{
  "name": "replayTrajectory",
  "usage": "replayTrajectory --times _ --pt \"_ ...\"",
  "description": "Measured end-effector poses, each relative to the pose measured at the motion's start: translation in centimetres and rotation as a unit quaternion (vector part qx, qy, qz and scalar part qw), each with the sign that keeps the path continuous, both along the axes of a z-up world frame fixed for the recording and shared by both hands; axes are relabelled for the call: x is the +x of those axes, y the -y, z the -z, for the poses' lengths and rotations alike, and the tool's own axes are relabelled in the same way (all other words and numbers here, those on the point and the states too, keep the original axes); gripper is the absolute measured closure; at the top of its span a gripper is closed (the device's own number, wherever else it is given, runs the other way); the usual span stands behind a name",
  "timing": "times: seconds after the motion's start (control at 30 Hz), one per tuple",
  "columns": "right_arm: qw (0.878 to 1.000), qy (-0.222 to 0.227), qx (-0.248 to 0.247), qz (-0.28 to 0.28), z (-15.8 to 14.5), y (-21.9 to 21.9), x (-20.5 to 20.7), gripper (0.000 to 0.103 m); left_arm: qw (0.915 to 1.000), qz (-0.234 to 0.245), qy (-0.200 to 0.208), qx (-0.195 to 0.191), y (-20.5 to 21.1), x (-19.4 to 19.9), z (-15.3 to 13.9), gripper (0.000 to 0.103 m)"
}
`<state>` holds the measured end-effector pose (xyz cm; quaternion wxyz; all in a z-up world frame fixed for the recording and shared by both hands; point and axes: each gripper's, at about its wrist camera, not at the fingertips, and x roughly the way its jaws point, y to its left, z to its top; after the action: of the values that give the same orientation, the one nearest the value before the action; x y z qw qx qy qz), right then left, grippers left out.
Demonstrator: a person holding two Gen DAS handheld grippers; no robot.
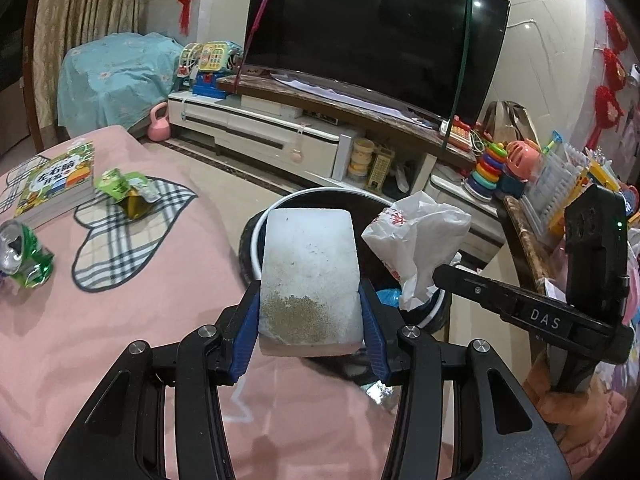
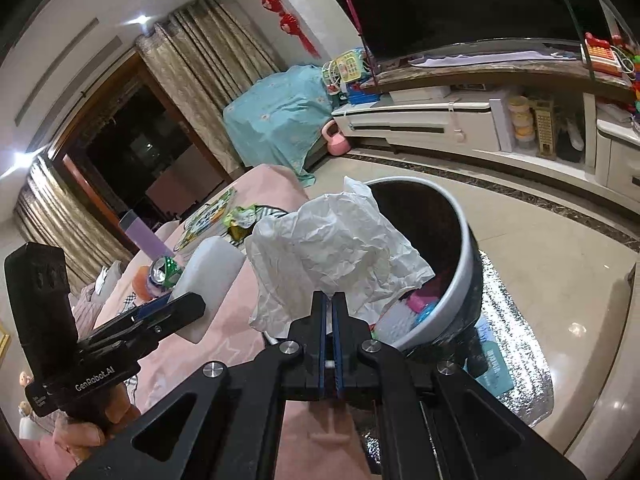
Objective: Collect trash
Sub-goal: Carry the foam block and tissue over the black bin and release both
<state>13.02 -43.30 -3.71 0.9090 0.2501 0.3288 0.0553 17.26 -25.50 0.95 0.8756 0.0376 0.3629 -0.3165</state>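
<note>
My left gripper (image 1: 310, 308) is shut on a white foam block (image 1: 310, 276) with a brown stain, held over the near rim of the round white-rimmed trash bin (image 1: 316, 192). The same foam block (image 2: 208, 276) shows at the left of the right wrist view. My right gripper (image 2: 330, 300) is shut on a crumpled white paper bag (image 2: 340, 248), held above the trash bin (image 2: 464, 264), which holds several coloured scraps. In the left wrist view that paper bag (image 1: 416, 240) hangs beside the foam block, pinched by my right gripper (image 1: 438, 274). A crushed green can (image 1: 24, 252) and a green carton (image 1: 124, 192) lie on the pink-covered table (image 1: 160, 320).
A children's book (image 1: 56, 184) and a plaid heart-shaped mat (image 1: 124, 236) lie on the table. Behind the bin stand a TV cabinet (image 1: 272, 128) with a large TV (image 1: 372, 32), toys (image 1: 492, 164) and a pink kettlebell (image 1: 158, 122). A silver foil mat (image 2: 516, 340) lies under the bin.
</note>
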Motion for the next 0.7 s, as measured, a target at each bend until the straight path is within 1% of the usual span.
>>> replayTrajectory --times 0.17,0.43,0.63,0.7 --pt "1.0 -0.008 -0.003 0.001 0.2 0.6 0.6 0.1 0.9999 0.006 -0.001 0.01 1.3 0.7 0.3 0.057" --pt "1.0 -0.024 -0.015 0.002 0.5 1.3 1.6 0.1 0.9996 0.01 -0.014 0.022 2.8 2.1 1.2 0.057" --pt "0.999 -0.043 -0.023 -0.003 1.0 1.6 2.6 0.1 0.9988 0.02 -0.036 0.025 3.7 3.4 2.2 0.054" --pt "0.999 -0.045 -0.024 -0.003 1.0 1.7 2.8 0.099 0.9986 0.02 -0.04 0.028 4.0 3.6 2.4 0.05"
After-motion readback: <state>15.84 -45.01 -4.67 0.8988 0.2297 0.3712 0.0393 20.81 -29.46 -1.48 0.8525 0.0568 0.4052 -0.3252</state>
